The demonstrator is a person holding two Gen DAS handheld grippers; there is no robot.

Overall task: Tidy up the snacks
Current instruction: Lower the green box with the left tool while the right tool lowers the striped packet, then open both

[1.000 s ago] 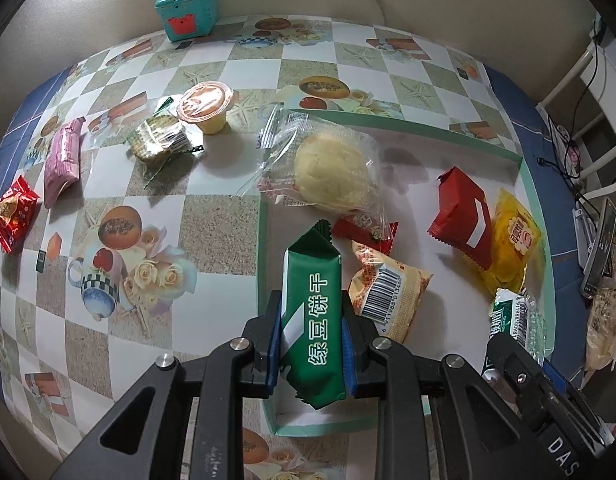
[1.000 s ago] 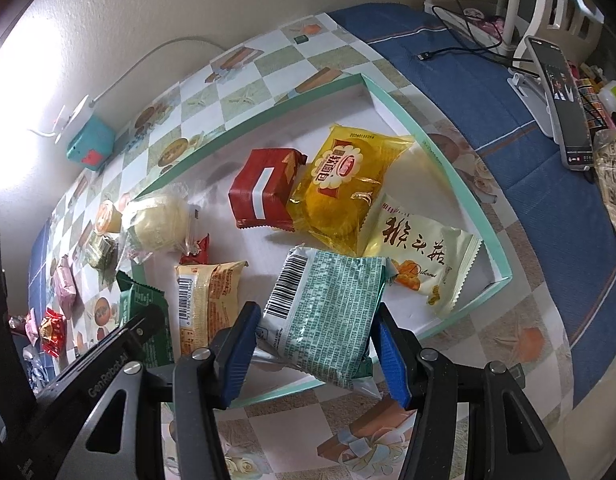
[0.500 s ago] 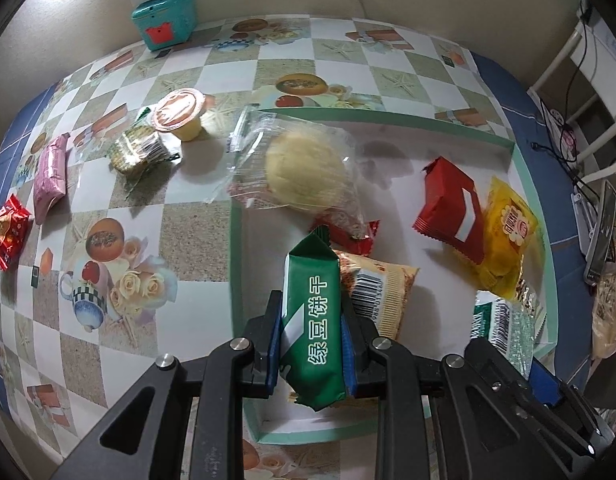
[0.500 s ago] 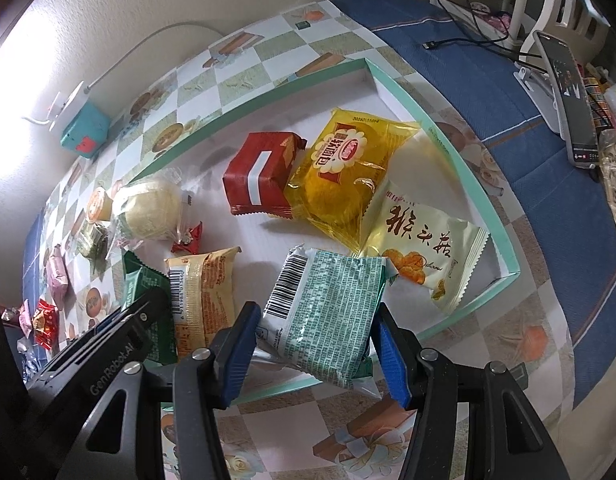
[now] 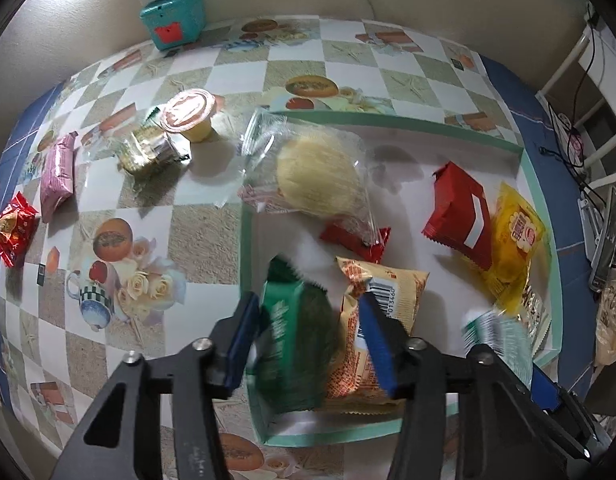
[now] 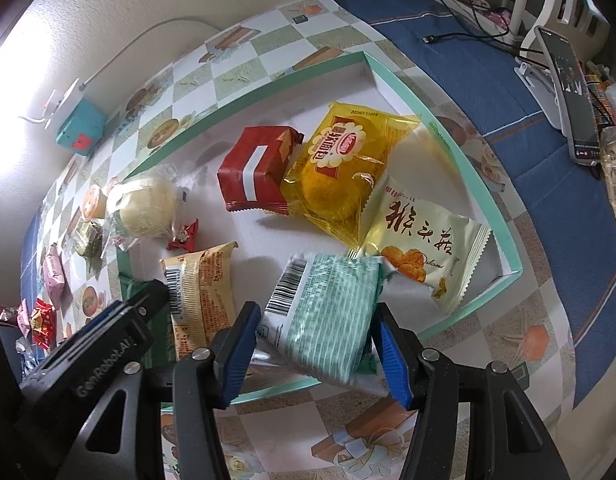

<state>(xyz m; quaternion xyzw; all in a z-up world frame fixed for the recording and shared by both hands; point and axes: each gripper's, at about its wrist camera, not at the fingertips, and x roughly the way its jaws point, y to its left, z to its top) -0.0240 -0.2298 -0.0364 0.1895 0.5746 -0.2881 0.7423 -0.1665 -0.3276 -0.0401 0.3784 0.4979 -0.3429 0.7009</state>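
Landmark: the shallow white cardboard tray with a mint-green rim (image 5: 403,122) (image 6: 473,168), lying on a checked, picture-printed tablecloth (image 5: 120,200).

Left gripper (image 5: 309,344): its jaws had just been opening. The blue pads stood apart, and the dark green foil biscuit packet (image 5: 298,340) lay blurred between them, over the tray's near left corner. Its left edge lay close against the left pad; the right pad stood clear of it, so the packet was no longer pinched.

Right gripper (image 6: 315,350): the blue pads flanked a pale green-and-white patterned wrapper with a barcode (image 6: 327,312), blurred, above the tray's near rim. Whether the pads pressed on it could not be told.

Inside the tray: a tan barcoded snack bag (image 5: 381,312) (image 6: 200,292) just beside the green packet; a small red candy wrapper (image 5: 357,238); a pale round bun in a clear bag (image 5: 317,178) overlapping the tray's left rim; a red foil block packet (image 6: 256,170) touching a yellow cake packet (image 6: 343,168); and a cream packet with black characters (image 6: 423,248) at the near right corner.

Outside the tray, to its left: a sealed jelly cup (image 5: 190,114), a crinkled clear-wrapped green sweet (image 5: 148,152), a pink packet (image 5: 58,176) and a red wrapper (image 5: 14,230). A teal box (image 5: 174,24) stood at the wall beyond the tray.
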